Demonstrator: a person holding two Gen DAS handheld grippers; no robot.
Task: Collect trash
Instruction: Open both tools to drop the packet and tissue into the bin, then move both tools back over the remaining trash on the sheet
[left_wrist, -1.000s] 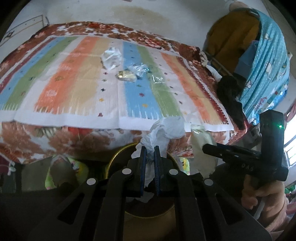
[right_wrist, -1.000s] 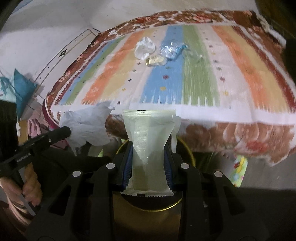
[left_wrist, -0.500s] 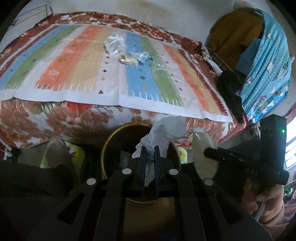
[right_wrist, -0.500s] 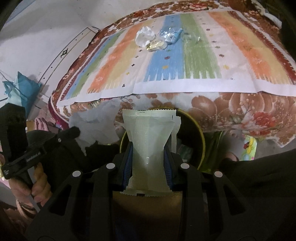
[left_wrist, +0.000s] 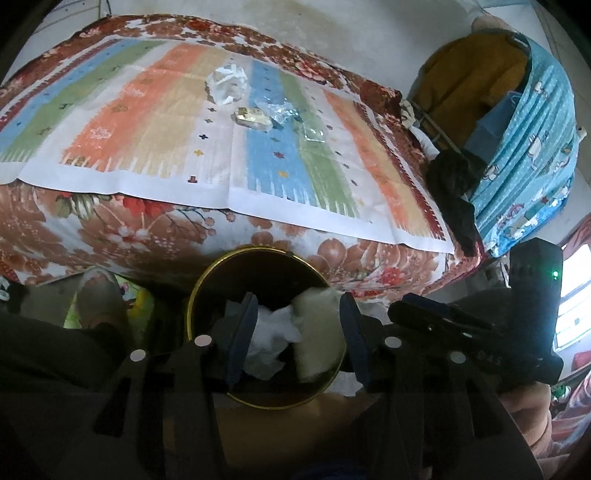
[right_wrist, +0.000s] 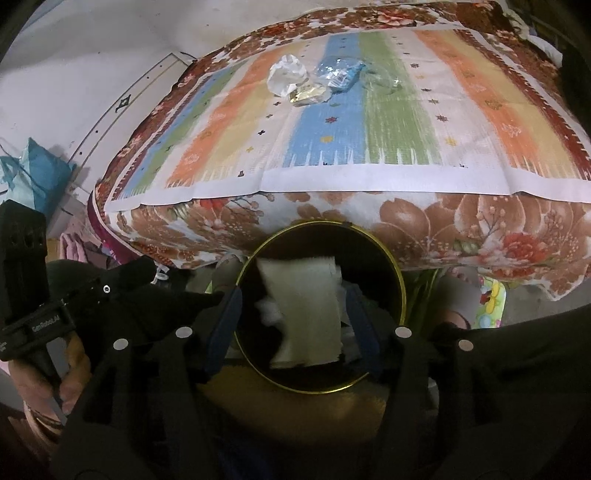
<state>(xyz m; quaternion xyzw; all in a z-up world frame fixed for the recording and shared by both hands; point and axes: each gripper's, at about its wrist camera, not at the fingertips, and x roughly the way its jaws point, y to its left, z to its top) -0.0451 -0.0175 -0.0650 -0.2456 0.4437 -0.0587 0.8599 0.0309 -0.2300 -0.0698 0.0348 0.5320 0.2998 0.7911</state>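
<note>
A round bin with a gold rim (left_wrist: 207, 280) (right_wrist: 397, 273) stands on the floor against the bed. My left gripper (left_wrist: 297, 334) is open above it, and a crumpled white tissue (left_wrist: 269, 332) lies loose inside. My right gripper (right_wrist: 295, 325) is open over the bin too, and a pale cream wrapper (right_wrist: 306, 314) (left_wrist: 317, 332) is loose between its fingers, inside the bin. More trash lies on the striped bedcover: a clear crumpled plastic (left_wrist: 227, 83) (right_wrist: 286, 75), a gold wrapper (left_wrist: 253, 116) (right_wrist: 306, 96), a bluish wrapper (left_wrist: 280, 109) (right_wrist: 338, 75) and a clear piece (left_wrist: 314, 133) (right_wrist: 380, 79).
The bed with a floral sheet (left_wrist: 110, 229) (right_wrist: 461, 229) fills the view behind the bin. A blue patterned cloth over a rack (left_wrist: 535, 147) and dark clothing (left_wrist: 454, 192) stand at the bed's right end. The other hand-held gripper shows in each view (left_wrist: 480, 332) (right_wrist: 55, 314).
Both grippers dropped down over the bin and opened. The tissue left the left gripper and the cream wrapper left the right gripper; both now sit in the bin.
</note>
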